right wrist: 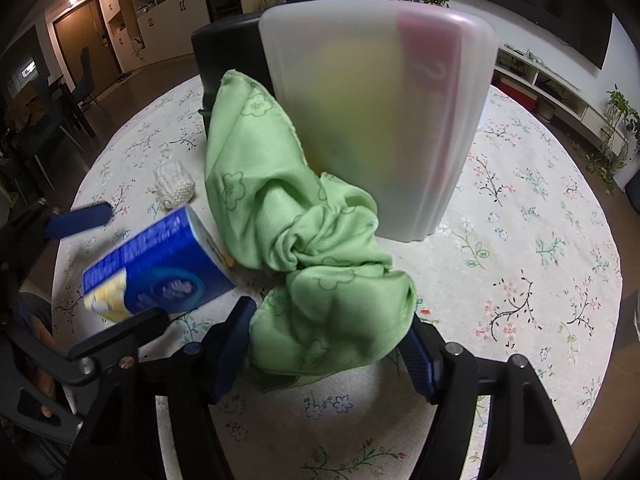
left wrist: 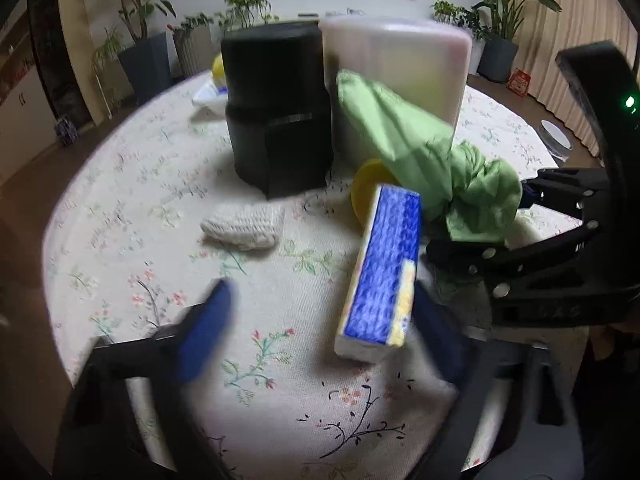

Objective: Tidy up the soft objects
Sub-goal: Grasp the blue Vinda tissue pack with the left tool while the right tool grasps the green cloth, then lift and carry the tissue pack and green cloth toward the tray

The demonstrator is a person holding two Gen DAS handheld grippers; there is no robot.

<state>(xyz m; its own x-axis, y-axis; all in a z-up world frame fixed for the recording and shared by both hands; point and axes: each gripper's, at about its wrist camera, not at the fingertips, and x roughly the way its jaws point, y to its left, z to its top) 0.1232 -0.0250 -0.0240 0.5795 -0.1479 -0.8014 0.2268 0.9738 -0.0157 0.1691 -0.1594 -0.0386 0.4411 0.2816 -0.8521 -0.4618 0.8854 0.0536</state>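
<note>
A green cloth (right wrist: 308,264) hangs bunched between my right gripper's (right wrist: 328,344) blue fingers, which are shut on it; it also shows in the left wrist view (left wrist: 432,160). A blue tissue pack (left wrist: 382,276) stands tilted on the table, close to my left gripper's right finger (left wrist: 436,340). My left gripper (left wrist: 320,332) is open wide around the pack without holding it. The pack also shows in the right wrist view (right wrist: 160,272). A white knitted pad (left wrist: 244,226) lies on the tablecloth. A frosted white bin (right wrist: 380,120) stands behind the cloth.
A black cylindrical container (left wrist: 276,112) stands beside the white bin (left wrist: 396,76). A yellow bowl (left wrist: 368,186) lies behind the tissue pack. The round table (left wrist: 120,208) has a floral cloth. Potted plants (left wrist: 140,40) stand beyond the table.
</note>
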